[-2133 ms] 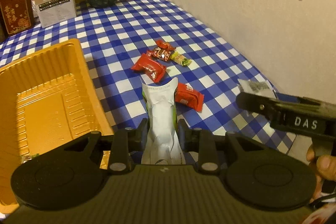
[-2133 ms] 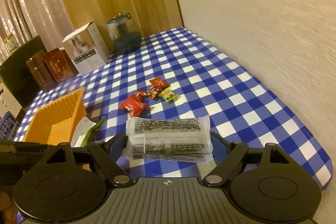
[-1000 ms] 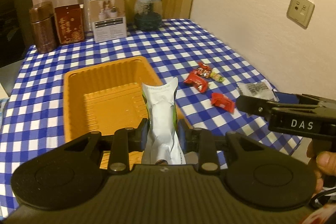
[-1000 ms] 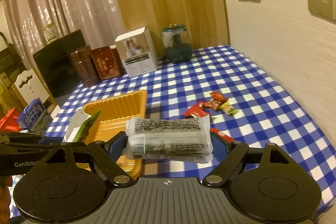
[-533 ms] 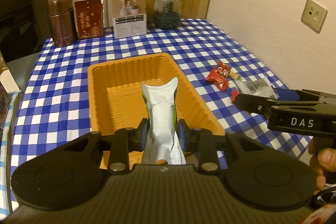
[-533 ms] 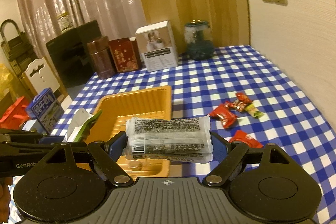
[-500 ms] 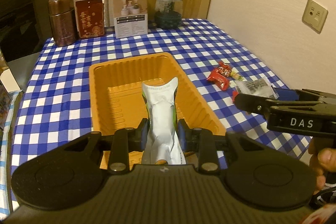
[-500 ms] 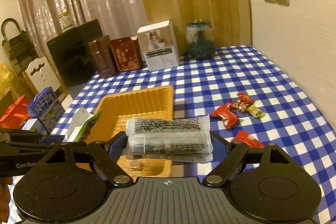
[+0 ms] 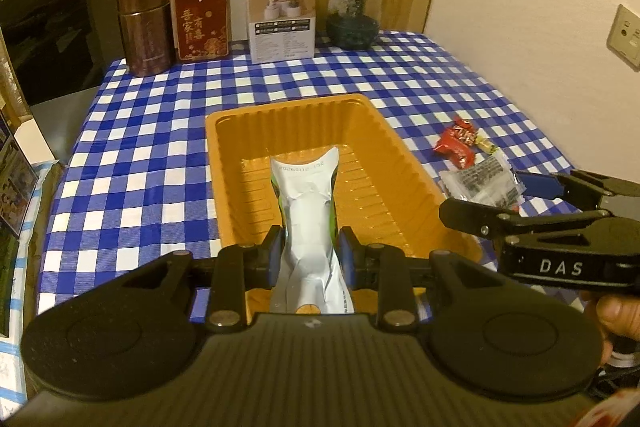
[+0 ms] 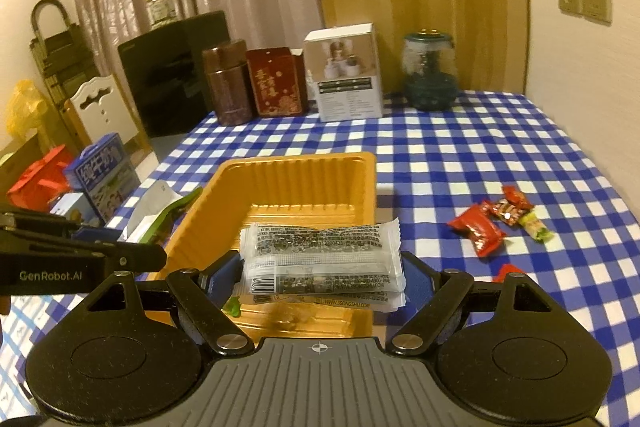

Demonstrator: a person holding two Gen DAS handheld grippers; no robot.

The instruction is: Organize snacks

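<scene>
Now both tools hang over the orange tray (image 9: pixel 224 163) on the desk (image 9: pixel 400 75) with its blue-and-white checked cloth. The left hand-held gripper (image 9: pixel 308 251) is clenched on a white and green snack pouch (image 9: pixel 306 211), which points lengthwise toward the tray's far wall. The right hand-held gripper (image 10: pixel 320 277) clamps a clear packet of dark snack (image 10: pixel 320 255) held crosswise above the tray's near end. To the right of the tray, several red wrapped candies (image 10: pixel 478 231) and a green one (image 10: pixel 536 227) lie loose on the cloth. Along the far edge stand a brown canister (image 9: pixel 146 27), a red box (image 9: pixel 202 23), a white box (image 9: pixel 282 17) and a glass jar (image 9: pixel 354 15).
</scene>
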